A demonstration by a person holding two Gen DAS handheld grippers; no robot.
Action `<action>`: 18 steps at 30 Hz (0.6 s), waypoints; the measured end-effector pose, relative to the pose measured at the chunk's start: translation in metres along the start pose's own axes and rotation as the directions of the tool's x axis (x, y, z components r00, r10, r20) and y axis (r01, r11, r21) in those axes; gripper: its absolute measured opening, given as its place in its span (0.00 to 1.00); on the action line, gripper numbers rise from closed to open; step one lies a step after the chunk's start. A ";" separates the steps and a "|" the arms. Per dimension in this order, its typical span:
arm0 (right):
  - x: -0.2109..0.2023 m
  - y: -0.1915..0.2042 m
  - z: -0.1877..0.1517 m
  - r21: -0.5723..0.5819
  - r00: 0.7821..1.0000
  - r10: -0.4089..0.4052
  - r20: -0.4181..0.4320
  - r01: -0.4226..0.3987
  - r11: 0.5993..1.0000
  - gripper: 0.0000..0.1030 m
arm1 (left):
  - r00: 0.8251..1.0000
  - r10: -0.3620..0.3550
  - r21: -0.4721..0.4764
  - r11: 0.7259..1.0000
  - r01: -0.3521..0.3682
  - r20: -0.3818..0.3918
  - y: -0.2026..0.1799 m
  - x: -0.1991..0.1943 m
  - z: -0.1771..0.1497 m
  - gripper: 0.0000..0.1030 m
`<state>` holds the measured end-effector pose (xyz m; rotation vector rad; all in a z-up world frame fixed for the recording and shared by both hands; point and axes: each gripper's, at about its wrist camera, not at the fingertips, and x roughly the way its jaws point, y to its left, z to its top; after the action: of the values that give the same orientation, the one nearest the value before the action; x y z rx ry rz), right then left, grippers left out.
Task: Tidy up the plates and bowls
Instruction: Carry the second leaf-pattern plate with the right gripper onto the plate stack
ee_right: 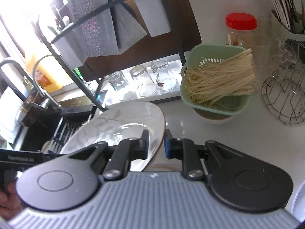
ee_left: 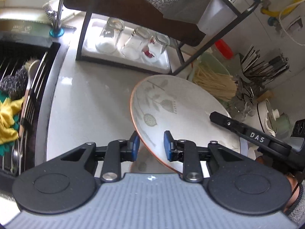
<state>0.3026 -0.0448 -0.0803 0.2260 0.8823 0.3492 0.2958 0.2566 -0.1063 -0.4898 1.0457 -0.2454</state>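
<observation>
A white plate with a grey leaf pattern and a brown rim [ee_left: 171, 110] is held tilted above the counter. My left gripper [ee_left: 151, 145] straddles its near rim, one blue pad on each side with a small gap. My right gripper [ee_right: 156, 143] straddles the opposite rim of the same plate [ee_right: 118, 126], pads close on both sides. The right gripper's finger also shows in the left wrist view [ee_left: 247, 131] over the plate's far edge. A second plate's rim [ee_right: 165, 165] peeks out below on the counter.
A sink [ee_left: 24, 95] with a rack, scourer and yellow cloth lies left. A black-framed shelf [ee_left: 129, 57] holds upturned glasses [ee_left: 108, 36]. A green basket of noodles [ee_right: 215, 84] sits on a bowl. A red-lidded jar [ee_right: 241, 30], wire stand [ee_right: 284, 99] and chopstick holder [ee_left: 263, 64] stand right.
</observation>
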 end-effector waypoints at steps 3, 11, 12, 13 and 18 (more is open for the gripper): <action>-0.012 0.002 -0.006 -0.026 1.000 0.010 -0.007 -0.011 1.000 0.19 | 1.000 0.024 0.031 0.999 -0.025 0.011 -0.009 -0.007 -0.011 0.30; -0.032 -0.003 -0.041 -0.058 0.998 -0.006 -0.067 0.002 0.998 0.19 | 0.999 0.029 0.040 0.999 -0.028 -0.028 -0.012 -0.007 -0.050 0.30; -0.032 -0.004 -0.046 -0.055 0.997 -0.010 -0.082 0.006 0.998 0.19 | 0.999 0.032 0.035 0.999 -0.030 -0.039 -0.011 -0.005 -0.055 0.30; -0.031 -0.005 -0.051 -0.048 0.995 -0.014 -0.098 0.010 0.999 0.19 | 0.998 0.038 0.034 0.999 -0.036 -0.049 -0.009 -0.002 -0.060 0.30; -0.027 -0.009 -0.076 -0.057 0.989 -0.049 -0.138 0.041 0.998 0.19 | 0.994 0.064 0.047 0.997 -0.060 -0.094 -0.005 0.015 -0.079 0.30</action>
<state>0.2288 -0.0602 -0.1112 0.1327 1.0124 0.3496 0.2340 0.2241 -0.1476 -0.4084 1.1441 -0.2383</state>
